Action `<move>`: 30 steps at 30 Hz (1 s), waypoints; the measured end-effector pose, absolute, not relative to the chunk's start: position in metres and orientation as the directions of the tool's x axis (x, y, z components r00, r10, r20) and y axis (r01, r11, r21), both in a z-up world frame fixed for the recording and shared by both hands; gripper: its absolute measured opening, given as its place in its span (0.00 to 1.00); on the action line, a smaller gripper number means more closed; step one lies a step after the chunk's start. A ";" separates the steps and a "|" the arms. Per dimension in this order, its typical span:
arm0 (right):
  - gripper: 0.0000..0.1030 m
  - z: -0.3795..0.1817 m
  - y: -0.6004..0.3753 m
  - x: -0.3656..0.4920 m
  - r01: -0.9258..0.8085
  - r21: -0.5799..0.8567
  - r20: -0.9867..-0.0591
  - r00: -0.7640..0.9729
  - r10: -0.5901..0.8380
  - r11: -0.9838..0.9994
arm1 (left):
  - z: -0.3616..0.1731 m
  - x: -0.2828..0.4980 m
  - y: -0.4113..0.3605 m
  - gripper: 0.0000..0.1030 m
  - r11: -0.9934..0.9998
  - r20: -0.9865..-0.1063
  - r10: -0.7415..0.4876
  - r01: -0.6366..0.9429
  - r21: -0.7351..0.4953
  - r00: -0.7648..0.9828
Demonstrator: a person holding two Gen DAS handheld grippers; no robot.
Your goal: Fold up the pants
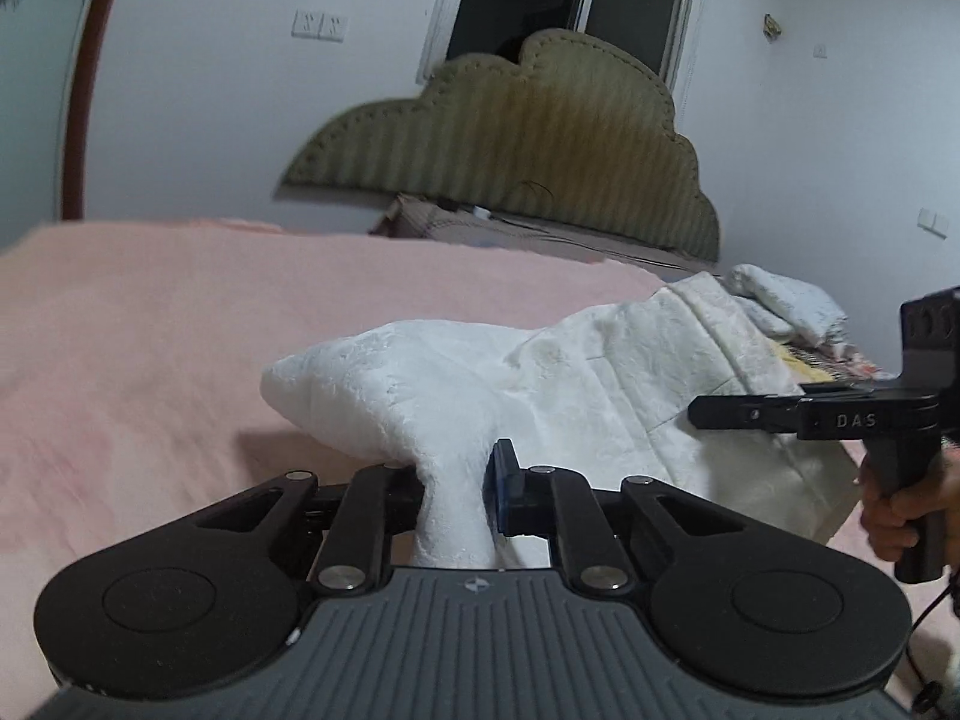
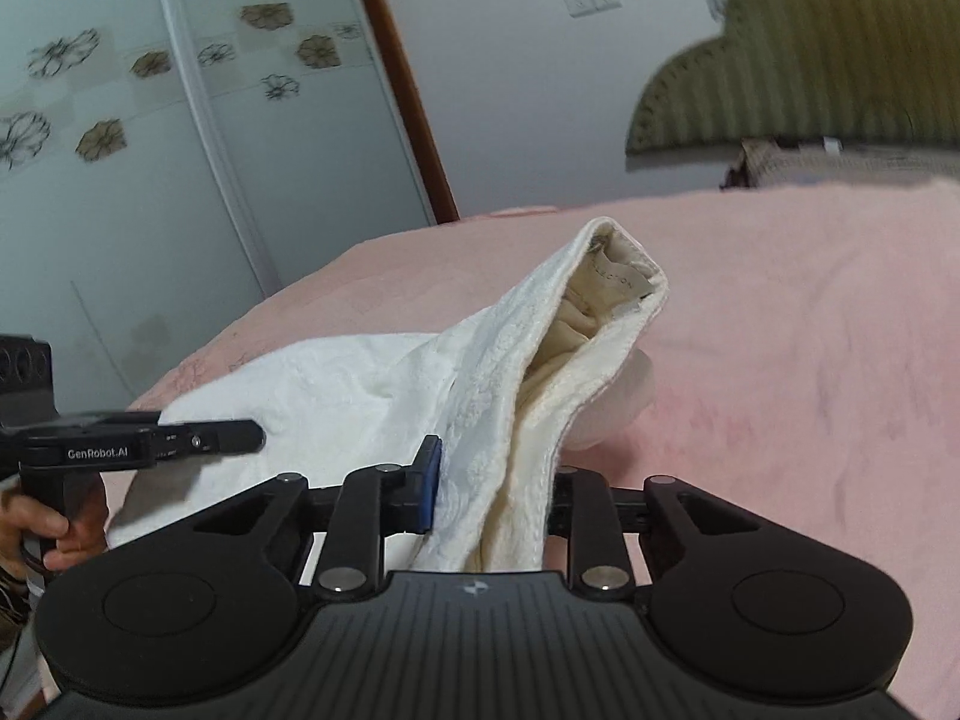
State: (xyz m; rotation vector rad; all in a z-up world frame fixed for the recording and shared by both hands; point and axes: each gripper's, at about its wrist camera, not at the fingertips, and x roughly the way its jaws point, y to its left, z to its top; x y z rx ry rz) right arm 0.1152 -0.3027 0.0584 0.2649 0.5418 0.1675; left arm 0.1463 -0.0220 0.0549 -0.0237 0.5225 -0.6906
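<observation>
One pair of white pants lies on the pink bed, partly lifted between two grippers. The left gripper is clamped on a bunched fold of the pants; the right gripper pinches the thick edge near the waistband, whose label shows. Each wrist view catches the other gripper held in one hand. One green headboard stands against the wall, and one small heap of cloth lies beyond the pants.

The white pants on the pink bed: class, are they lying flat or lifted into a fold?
Lifted, not flat. The white pants rise off the pink bed, pinched by the left gripper and right gripper.
</observation>
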 end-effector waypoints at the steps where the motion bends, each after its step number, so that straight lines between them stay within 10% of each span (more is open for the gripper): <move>1: 0.23 0.062 -0.299 0.124 -0.093 0.273 -0.483 0.848 0.220 0.958 | 0.059 0.151 -0.019 0.16 0.786 -0.450 -0.601 0.591 -0.181 0.661; 15: 0.28 0.029 -0.253 0.258 -0.014 0.247 -0.587 0.793 0.161 0.969 | 0.044 0.234 0.001 0.25 0.912 -0.551 -0.333 0.410 0.018 0.765; 20: 0.58 0.003 -0.267 0.252 0.070 0.276 -0.636 0.761 0.127 0.959 | 0.033 0.231 0.016 0.52 0.928 -0.574 -0.314 0.371 -0.019 0.756; 23: 0.61 0.005 -0.284 0.231 0.129 0.253 -0.625 0.778 0.060 0.959 | 0.041 0.217 0.026 0.74 0.949 -0.561 -0.255 0.316 0.013 0.787; 30: 0.62 0.021 -0.248 0.185 0.000 0.130 -0.536 0.841 0.070 0.992 | 0.036 0.194 0.026 0.88 0.943 -0.606 -0.183 0.312 0.115 0.774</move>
